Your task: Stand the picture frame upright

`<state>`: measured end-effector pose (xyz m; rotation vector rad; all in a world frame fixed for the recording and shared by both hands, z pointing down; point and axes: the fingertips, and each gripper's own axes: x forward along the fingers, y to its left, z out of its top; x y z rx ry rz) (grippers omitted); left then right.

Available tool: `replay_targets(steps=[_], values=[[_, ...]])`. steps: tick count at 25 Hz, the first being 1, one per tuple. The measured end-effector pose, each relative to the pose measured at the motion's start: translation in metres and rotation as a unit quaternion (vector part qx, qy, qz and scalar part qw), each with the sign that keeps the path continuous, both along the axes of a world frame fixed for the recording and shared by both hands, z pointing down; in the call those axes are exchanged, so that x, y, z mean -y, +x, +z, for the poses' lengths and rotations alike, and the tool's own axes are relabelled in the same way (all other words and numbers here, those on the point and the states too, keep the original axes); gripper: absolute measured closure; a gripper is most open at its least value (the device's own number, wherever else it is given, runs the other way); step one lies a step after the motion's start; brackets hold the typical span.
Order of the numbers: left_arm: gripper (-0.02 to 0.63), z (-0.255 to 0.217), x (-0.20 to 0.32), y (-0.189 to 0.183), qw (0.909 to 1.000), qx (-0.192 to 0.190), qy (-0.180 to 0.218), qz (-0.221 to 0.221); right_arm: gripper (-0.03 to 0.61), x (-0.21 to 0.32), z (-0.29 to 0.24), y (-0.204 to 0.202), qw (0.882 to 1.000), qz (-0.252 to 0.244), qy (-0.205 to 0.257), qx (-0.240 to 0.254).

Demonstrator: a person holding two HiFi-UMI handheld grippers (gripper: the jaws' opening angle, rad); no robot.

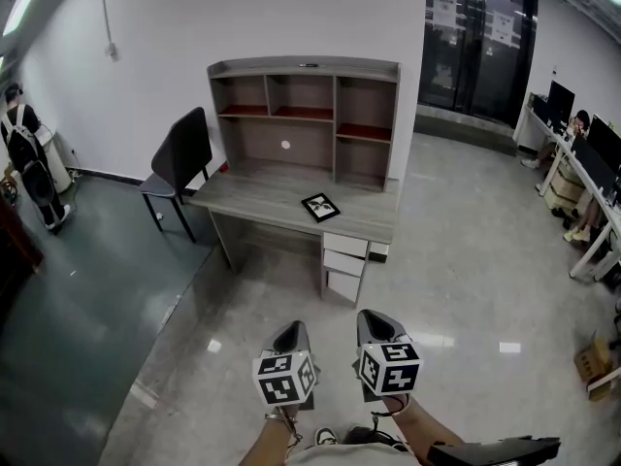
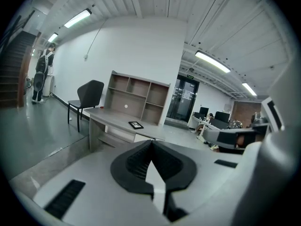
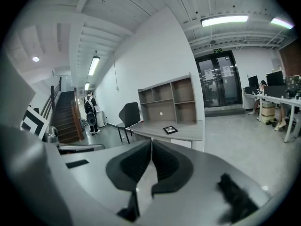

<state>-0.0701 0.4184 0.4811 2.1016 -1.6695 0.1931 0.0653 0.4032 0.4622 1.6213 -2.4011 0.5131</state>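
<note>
Facing a grey surface (image 1: 254, 200) from well back on the glossy floor (image 1: 466, 289), the left hand-held gripper (image 1: 293, 328) and the right hand-held gripper (image 1: 376, 320) sit side by side, near each other but apart, each with its marker cube (image 1: 283, 377) toward the camera. In each gripper's own view the dark ribbed jaws are closed tip to tip with nothing between them, so both are empty.

The picture frame (image 1: 320, 206) lies flat on the surface, far ahead of both hand-held grippers and roughly on the line between them. It is black-edged with a pale picture facing up. It rests toward the surface's right end, near the front edge and above a stack of white drawers (image 1: 344, 260). Neither hand-held gripper is anywhere close to it.

Beyond the frame, at the back of the surface, a shelf unit (image 1: 303, 105) of open compartments stands against the white wall. A dark chair (image 1: 179, 158) stands ahead and to the left of the left hand-held gripper, at the surface's left end.

Much farther left, a bystander (image 1: 29, 158) wearing a backpack stands on the darker floor. Ahead and to the right of the right hand-held gripper are dark glass doors (image 1: 475, 37).
</note>
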Motion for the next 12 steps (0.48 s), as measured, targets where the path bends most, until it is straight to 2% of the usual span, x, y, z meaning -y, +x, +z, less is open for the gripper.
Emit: replay_targets(steps=[12], values=[[0.601,0.017,0.029,-0.012,1.0,0.003,-0.008,0.001,0.546,0.027,0.022,0.015,0.999,0.035,-0.016,-0.002]])
